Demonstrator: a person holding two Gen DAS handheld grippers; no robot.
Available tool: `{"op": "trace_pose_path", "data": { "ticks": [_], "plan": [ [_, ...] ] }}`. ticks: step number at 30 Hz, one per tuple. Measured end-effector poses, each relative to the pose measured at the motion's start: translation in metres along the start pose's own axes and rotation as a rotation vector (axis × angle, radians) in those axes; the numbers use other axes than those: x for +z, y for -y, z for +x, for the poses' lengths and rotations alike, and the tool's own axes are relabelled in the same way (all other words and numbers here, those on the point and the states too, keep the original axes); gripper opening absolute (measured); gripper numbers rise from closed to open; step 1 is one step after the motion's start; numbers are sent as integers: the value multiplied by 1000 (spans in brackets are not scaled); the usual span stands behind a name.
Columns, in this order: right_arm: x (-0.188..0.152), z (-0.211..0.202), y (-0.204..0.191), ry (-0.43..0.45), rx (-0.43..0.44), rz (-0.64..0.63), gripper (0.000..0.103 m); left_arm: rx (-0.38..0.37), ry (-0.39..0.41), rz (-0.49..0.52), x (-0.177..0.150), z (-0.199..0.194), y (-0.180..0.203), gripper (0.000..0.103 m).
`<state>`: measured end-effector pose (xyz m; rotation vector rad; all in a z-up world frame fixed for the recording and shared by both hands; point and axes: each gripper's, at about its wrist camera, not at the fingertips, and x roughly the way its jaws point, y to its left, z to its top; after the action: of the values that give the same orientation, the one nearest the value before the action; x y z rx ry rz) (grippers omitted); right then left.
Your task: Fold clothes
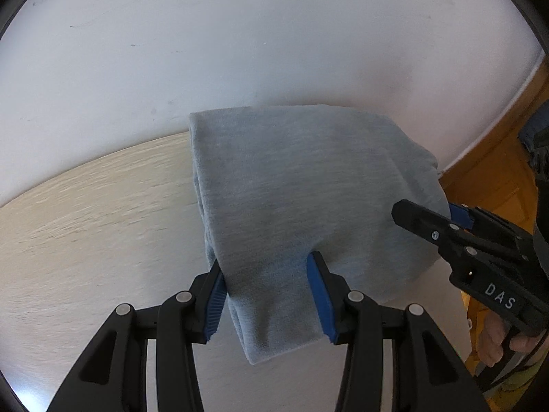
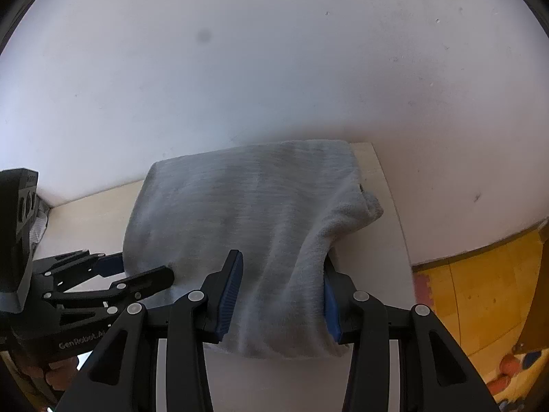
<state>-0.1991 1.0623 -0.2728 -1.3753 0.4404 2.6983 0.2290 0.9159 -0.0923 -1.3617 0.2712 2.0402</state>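
Observation:
A folded light blue-grey garment (image 1: 291, 178) is held as a thick bundle by both grippers over the pale wooden table (image 1: 85, 223). My left gripper (image 1: 267, 295) is shut on its near left part, with the blue pads pressing into the cloth from both sides. The right gripper (image 1: 432, 213) clamps the bundle's right edge. In the right wrist view the same garment (image 2: 240, 206) fills the space between the pads of my right gripper (image 2: 279, 302), and the left gripper (image 2: 144, 267) bites its left edge. I cannot tell whether the far end rests on the table.
A white wall (image 1: 240, 34) rises right behind the table. The table's right end (image 2: 384, 206) stops just past the garment, with orange-yellow floor (image 2: 463, 292) below. A person's hand (image 1: 494, 340) grips the right handle. Small coloured objects (image 2: 511, 367) lie on the floor.

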Motion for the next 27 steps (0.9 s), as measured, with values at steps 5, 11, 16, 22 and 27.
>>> {"op": "trace_pose_path", "data": {
  "ticks": [5,11,16,22,27],
  "plan": [
    [-2,-12,39,-3,21,-18,44,26,5,-26,10,5,-2,43],
    [2,-11,46,-8,33,-33,44,65,17,-35,22,7,-5,44],
    [0,-13,49,-13,31,-21,44,88,24,-43,25,7,-5,44],
    [-26,-59,46,11,16,15,44,77,43,-80,17,-19,-9,42],
    [-43,-88,43,18,-3,41,47,87,44,-118,6,-52,-21,42]
  ]
}}
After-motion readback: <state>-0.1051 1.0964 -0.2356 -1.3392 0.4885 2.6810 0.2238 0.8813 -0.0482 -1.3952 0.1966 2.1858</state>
